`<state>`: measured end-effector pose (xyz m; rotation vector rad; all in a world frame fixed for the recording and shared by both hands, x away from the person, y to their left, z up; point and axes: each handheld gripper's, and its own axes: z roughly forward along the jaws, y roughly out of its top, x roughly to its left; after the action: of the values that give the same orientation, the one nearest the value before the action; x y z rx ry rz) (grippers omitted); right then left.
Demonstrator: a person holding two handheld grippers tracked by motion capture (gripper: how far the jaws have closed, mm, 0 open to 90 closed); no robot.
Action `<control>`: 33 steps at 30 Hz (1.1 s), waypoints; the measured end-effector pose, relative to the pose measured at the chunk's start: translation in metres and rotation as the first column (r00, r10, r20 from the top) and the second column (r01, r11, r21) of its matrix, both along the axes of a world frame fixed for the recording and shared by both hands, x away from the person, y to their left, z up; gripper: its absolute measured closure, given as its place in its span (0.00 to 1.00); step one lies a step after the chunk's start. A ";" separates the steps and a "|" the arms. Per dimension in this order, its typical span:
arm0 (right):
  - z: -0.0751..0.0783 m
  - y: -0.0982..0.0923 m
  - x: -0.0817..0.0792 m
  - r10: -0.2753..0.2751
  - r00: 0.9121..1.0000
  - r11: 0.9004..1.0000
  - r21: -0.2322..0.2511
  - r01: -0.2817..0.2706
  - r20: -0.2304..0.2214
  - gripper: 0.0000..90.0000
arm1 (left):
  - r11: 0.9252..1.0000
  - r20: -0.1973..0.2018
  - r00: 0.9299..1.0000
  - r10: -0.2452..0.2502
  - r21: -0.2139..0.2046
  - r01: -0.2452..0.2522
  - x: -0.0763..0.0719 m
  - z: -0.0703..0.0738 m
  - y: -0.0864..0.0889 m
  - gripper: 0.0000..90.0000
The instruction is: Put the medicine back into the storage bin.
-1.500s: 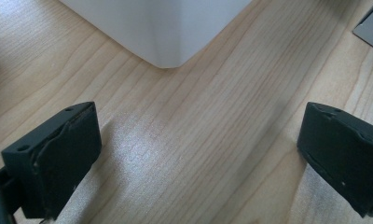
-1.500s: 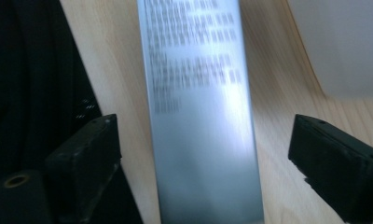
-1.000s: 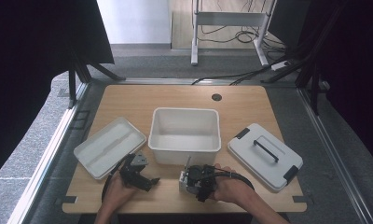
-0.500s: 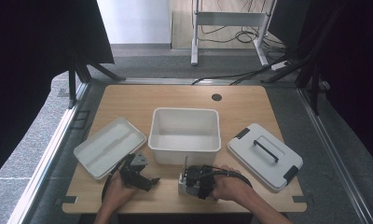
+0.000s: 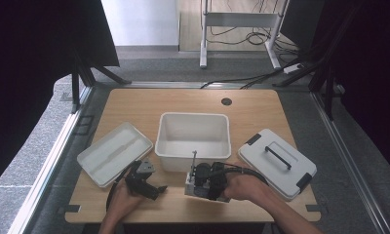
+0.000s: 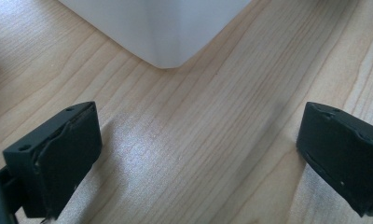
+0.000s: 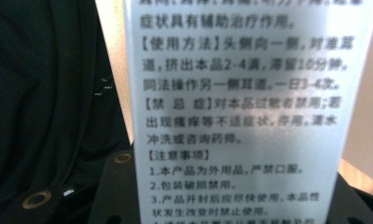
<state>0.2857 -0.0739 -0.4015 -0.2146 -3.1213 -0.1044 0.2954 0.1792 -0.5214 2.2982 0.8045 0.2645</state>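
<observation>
The right hand-held gripper, clamped on the small printed box, has lifted it slightly off the desk, while the left hand-held gripper stays gaping, empty

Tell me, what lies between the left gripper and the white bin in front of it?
Only bare wooden table. In the left gripper view, the open left gripper faces the white bin corner.

You're at a lab-style recording station: wooden table, black curtains at the frame's sides, floor cables at the top.
</observation>
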 end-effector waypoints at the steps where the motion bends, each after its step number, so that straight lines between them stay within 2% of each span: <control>1: 0.004 0.000 0.001 -0.001 1.000 1.000 0.003 0.001 -0.001 0.61 | 1.000 -0.001 1.000 0.001 -0.001 -0.001 0.000 0.000 0.000 0.00; 14: 0.064 0.007 0.022 0.007 1.000 1.000 0.016 -0.007 0.016 0.61 | 1.000 0.000 1.000 0.003 -0.003 -0.003 0.000 0.000 0.000 0.00; 21: 0.097 0.011 0.037 -0.018 0.999 0.999 0.037 0.017 0.043 0.61 | 1.000 0.000 1.000 0.002 -0.004 -0.002 0.000 0.000 0.000 0.00; 26: 0.108 0.013 0.054 -0.042 0.996 0.999 0.038 0.040 0.073 0.61 | 1.000 0.000 1.000 0.002 -0.004 -0.002 0.000 0.000 0.000 0.01; 33: 0.111 0.018 0.081 -0.097 0.989 0.995 0.040 0.093 0.115 0.62 | 1.000 0.002 1.000 0.000 -0.004 0.000 -0.001 0.000 0.000 0.01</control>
<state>0.3670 -0.0561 -0.2906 -0.3701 -3.2223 -0.1775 0.2949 0.1791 -0.5215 2.2936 0.8035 0.2647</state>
